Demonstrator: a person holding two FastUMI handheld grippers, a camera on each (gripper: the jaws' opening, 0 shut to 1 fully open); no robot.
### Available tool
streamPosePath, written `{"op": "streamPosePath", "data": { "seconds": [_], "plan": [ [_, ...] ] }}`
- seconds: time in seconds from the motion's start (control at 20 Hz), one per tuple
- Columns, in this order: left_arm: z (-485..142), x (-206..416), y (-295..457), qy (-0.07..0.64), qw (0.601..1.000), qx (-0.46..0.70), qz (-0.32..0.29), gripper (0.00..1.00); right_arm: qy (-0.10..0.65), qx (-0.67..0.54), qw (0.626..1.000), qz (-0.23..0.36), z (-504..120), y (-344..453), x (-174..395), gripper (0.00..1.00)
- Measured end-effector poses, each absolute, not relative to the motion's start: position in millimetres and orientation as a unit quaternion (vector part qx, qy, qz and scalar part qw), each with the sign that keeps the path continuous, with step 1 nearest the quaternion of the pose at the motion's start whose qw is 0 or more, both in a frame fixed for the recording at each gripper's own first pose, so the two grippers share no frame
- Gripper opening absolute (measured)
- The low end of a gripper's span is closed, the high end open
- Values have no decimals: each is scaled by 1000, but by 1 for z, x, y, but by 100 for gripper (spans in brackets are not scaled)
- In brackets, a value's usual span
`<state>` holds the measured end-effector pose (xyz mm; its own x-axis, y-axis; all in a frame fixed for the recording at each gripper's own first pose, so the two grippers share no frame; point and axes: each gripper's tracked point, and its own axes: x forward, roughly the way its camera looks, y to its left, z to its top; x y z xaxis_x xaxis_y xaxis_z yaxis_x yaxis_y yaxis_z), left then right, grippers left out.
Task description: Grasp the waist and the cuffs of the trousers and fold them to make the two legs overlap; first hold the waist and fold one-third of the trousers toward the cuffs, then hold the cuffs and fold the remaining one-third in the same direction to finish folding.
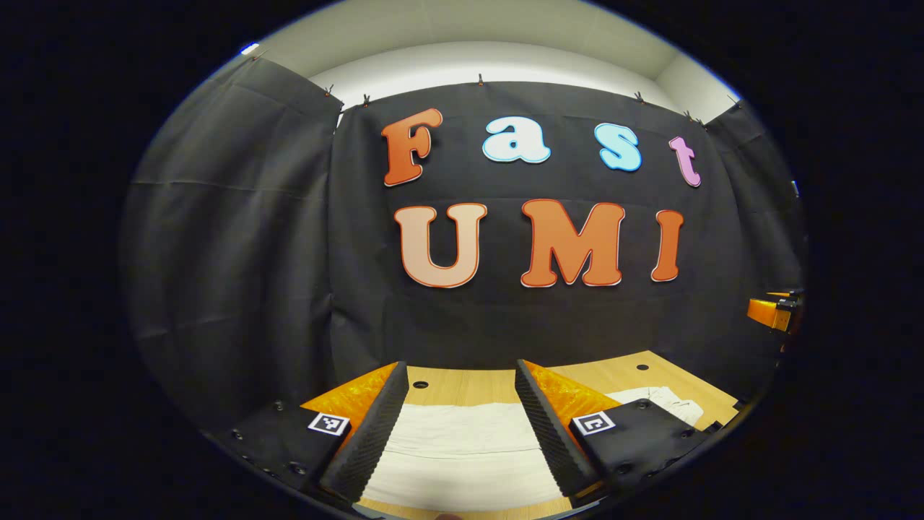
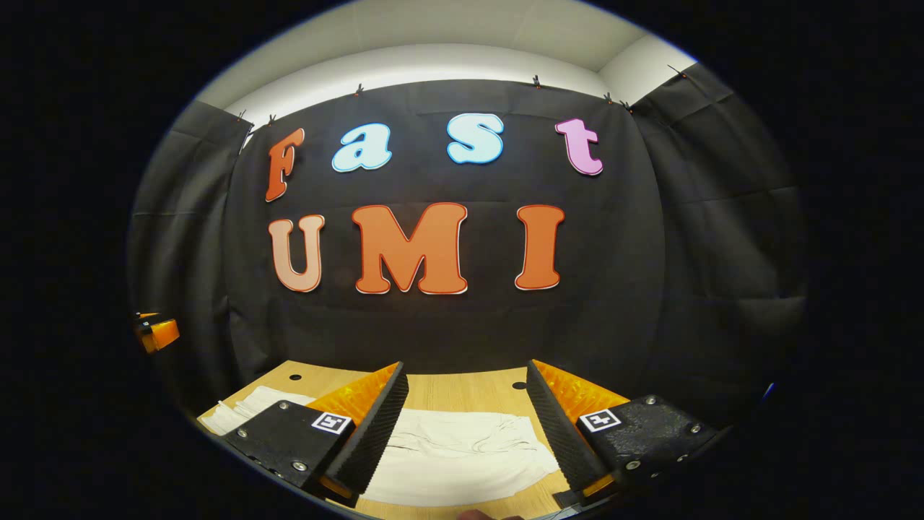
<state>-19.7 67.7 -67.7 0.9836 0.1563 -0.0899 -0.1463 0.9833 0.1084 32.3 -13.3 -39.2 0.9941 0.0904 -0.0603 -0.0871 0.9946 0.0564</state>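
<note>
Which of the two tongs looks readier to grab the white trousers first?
Neither clearly: the left tongs and right tongs both hang open above the trousers on the table. The first fold probably needs both.

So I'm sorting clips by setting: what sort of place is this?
Likely a staged recording booth: black cloth wall clipped up, pale wooden table, white cloth trousers laid flat.

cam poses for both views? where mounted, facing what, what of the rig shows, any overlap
Left gripper view: rides on the left hand-held gripper, facing the booth wall over the white trousers on the wooden table; own open fingers show at the bottom.
Right gripper view: rides on the right hand-held gripper, same heading, open fingers over the trousers.
Shared: wall, table, trousers.
</note>
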Motion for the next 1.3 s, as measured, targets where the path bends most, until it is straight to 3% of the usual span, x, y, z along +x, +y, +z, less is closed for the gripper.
{"op": "streamPosePath", "data": {
  "seconds": [0.25, 0.55, 1.3],
  "plan": [
    [-144, -12, 92, 139, 977, -53, 152, 97, 123, 108, 985, 63, -89, -27, 64, 99],
    [-212, -39, 135, 220, 945, -65, 234, 97, 242, 146, 957, 71, -165, -47, 80, 99],
    [-346, -56, 229, 371, 861, -211, 279, 99, 413, 199, 888, -30, -290, -69, 95, 98]
  ]
}}
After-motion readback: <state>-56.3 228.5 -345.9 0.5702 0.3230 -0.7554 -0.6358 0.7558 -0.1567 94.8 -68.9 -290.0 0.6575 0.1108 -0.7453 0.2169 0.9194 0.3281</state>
